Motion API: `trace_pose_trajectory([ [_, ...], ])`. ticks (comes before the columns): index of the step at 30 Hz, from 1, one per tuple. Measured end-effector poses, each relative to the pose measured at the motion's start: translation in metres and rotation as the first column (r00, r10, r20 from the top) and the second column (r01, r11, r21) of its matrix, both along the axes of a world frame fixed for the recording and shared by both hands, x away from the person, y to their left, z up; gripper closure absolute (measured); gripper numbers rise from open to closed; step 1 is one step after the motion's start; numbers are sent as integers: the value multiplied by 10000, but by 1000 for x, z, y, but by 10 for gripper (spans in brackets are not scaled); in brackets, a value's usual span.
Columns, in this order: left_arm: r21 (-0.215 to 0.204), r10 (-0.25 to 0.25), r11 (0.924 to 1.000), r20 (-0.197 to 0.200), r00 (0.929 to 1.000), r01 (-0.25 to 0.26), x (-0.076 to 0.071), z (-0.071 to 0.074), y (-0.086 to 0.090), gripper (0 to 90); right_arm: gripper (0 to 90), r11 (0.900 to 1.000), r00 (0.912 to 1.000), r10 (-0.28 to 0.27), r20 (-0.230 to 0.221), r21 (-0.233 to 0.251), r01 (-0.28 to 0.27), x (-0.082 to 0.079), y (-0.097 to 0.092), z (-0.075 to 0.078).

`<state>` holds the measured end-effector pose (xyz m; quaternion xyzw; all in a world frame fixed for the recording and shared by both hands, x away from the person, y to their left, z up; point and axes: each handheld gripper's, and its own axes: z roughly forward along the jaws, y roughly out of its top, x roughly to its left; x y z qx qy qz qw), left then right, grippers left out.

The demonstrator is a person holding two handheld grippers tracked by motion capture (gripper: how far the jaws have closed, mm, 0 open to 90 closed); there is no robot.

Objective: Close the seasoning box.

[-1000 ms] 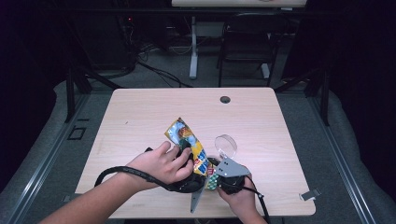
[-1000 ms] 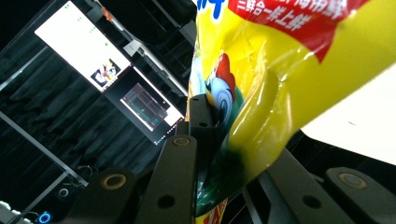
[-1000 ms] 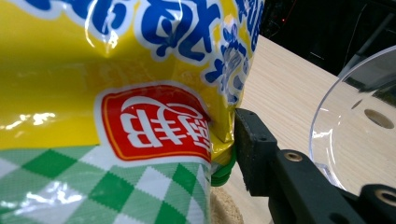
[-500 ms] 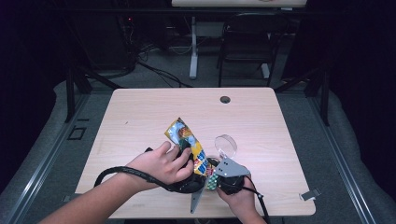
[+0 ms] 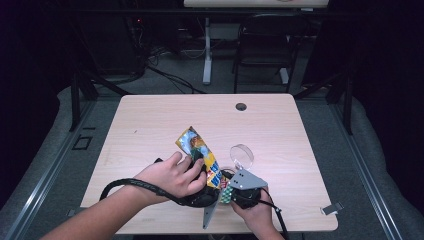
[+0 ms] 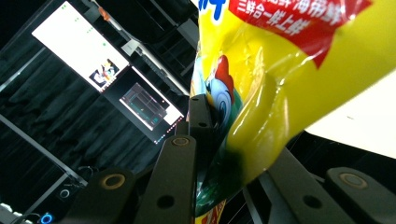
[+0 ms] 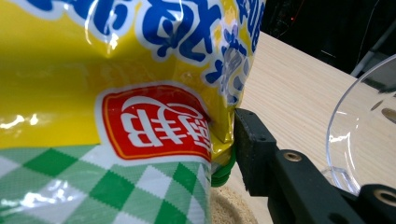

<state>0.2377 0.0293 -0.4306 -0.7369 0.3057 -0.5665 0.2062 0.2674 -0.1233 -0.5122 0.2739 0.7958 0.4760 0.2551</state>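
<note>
Snack bag [image 5: 201, 155] – yellow, crinkled, red label; both grippers clamp it.

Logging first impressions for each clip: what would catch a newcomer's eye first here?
The bright yellow snack bag, held up over the near middle of the wooden table, with the left gripper and the right gripper both clamped on it. Just right of it stands a clear plastic bowl, and a small dark round hole marks the table's far edge.
</note>
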Motion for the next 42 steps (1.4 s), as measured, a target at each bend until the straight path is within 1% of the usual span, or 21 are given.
trace_pose_trajectory([
  [10, -8, -27, 10000, -42, 10000, 27, 1, 0, -2, 852, 711, 10000, 9999, -37, -155, -53, 36, -1, -2, 2],
  [14, -24, -93, 10000, -46, 9999, 93, 1, 1, -3, 852, 711, 10000, 9996, -54, -291, 52, 56, -2, -5, 4],
  [15, -28, -114, 9999, -51, 9999, 114, 1, 1, -3, 852, 711, 10000, 9994, -75, -333, -37, 74, -2, -5, 5],
  [18, -17, -146, 9999, -55, 9999, 146, 1, 1, -4, 852, 711, 9999, 9994, -129, -329, -59, 128, -3, -6, 4],
  [22, 51, -179, 9998, -44, 9998, 179, 2, 1, -6, 852, 711, 9999, 9993, -142, -357, 30, 143, -3, -7, 4],
  [26, 63, -204, 9998, -42, 9998, 205, 2, 0, -8, 853, 711, 9998, 9993, -221, -287, -10, 221, -3, -8, 3],
  [30, 165, -192, 9997, -54, 9998, 193, 2, 0, -9, 855, 711, 9997, 9993, -222, -287, -61, 220, -1, -8, 2],
  [33, 264, -208, 9994, 15, 9998, 207, 1, 1, -9, 860, 711, 9997, 9995, -228, -235, -6, 228, 0, -8, 1],
  [35, 190, -250, 9995, -8, 9997, 250, 2, 0, -9, 861, 711, 9997, 9994, -257, -211, 27, 258, 2, -8, 1],
  [36, 239, -229, 9995, 23, 9997, 228, 2, 0, -9, 861, 711, 9997, 9994, -257, -211, 27, 258, 2, -8, 1],
  [38, 163, -149, 9998, -14, 9999, 149, 2, 0, -9, 861, 711, 9996, 9994, -294, -157, 45, 295, 3, -7, 0],
  [39, 143, -140, 9998, -30, 9999, 140, 3, 1, -8, 861, 711, 9996, 9995, -253, -189, 148, 255, 3, -6, 0],
  [40, 147, -130, 9998, -11, 9999, 130, 3, 1, -8, 861, 711, 9996, 9995, -267, -175, 103, 269, 4, -5, 0],
  [42, 189, -30, 9998, -5, 10000, 30, 4, 1, -6, 861, 712, 9996, 9996, -225, -197, 192, 229, 5, -4, 0],
])
